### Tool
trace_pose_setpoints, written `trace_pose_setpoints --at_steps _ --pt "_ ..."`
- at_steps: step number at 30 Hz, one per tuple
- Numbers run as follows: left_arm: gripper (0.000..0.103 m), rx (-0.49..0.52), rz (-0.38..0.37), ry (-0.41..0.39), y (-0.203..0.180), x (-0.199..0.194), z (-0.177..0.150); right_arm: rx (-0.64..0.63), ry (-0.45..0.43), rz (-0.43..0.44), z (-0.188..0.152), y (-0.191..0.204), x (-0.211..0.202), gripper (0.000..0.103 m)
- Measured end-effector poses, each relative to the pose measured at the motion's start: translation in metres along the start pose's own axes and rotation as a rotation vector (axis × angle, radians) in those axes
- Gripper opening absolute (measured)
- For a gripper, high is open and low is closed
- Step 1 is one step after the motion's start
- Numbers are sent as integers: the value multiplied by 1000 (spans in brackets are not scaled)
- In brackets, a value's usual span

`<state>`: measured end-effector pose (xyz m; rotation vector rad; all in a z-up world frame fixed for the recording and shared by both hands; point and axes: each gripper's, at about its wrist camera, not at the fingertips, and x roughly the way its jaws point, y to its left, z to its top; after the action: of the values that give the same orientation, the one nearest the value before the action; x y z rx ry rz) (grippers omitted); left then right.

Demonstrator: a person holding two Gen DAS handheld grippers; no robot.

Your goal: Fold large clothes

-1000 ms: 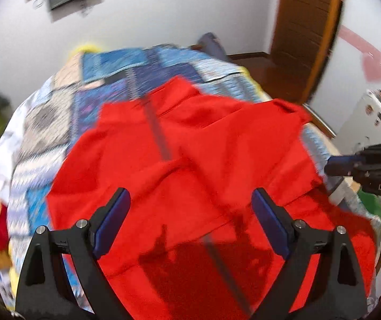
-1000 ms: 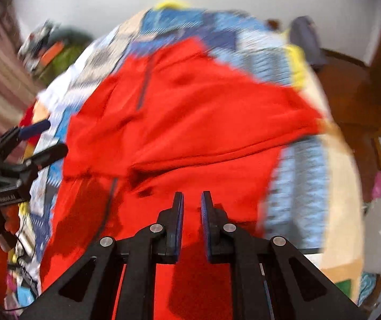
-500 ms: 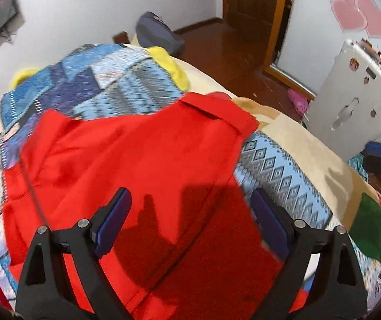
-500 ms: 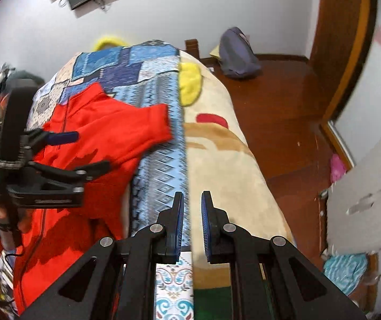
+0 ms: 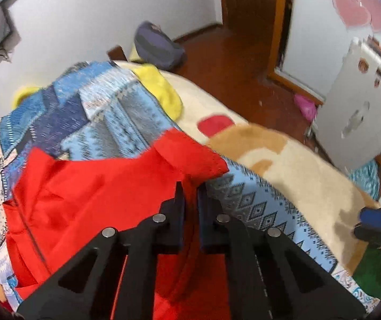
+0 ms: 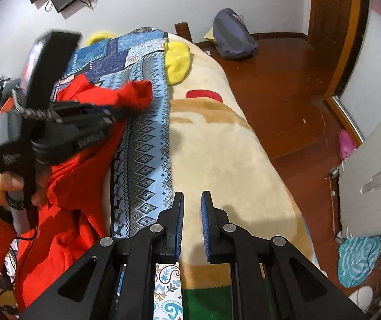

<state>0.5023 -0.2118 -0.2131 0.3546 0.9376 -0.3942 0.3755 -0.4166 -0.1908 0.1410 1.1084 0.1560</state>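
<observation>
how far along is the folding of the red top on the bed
Early stage. Done: the red garment lies spread on the patterned blue bedspread, no clear fold visible. In hand: the left gripper has just been closing and now pinches the red sleeve near its cuff. The right gripper is shut on nothing, over the cream blanket. Left: bring the sleeve across the body, then the remaining folds.

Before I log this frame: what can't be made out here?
- Left gripper grip on the red garment: its jaws have just been closing; in the left view the fingers hide the contact, in the right view motion blur does.
- Garment's near hem: cut off by the bottom edge in both views.
- Garment type: bunched and blurred.
- Right gripper: nothing between its fingers.
</observation>
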Motion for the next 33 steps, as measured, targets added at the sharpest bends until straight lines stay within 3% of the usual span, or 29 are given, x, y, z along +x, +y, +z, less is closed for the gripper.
trace_pose_setpoints --at_steps 5,9,16,20,24,33 --pt "5 -64 42 -136 43 -63 2 -64 -14 19 12 26 2 9" --pt "5 -116 133 -249 95 -131 -6 -111 -43 52 27 58 0 9" --pt "5 -241 272 -333 193 -210 -53 -211 -64 101 50 124 3 9" --pt "5 -294 324 -323 235 -226 -96 -274 -48 104 59 165 15 9" --pt "5 -339 345 -260 263 -215 -151 -325 -9 88 61 201 36 9" --pt "5 -482 316 -79 306 -140 -262 -463 96 -15 44 264 96 9"
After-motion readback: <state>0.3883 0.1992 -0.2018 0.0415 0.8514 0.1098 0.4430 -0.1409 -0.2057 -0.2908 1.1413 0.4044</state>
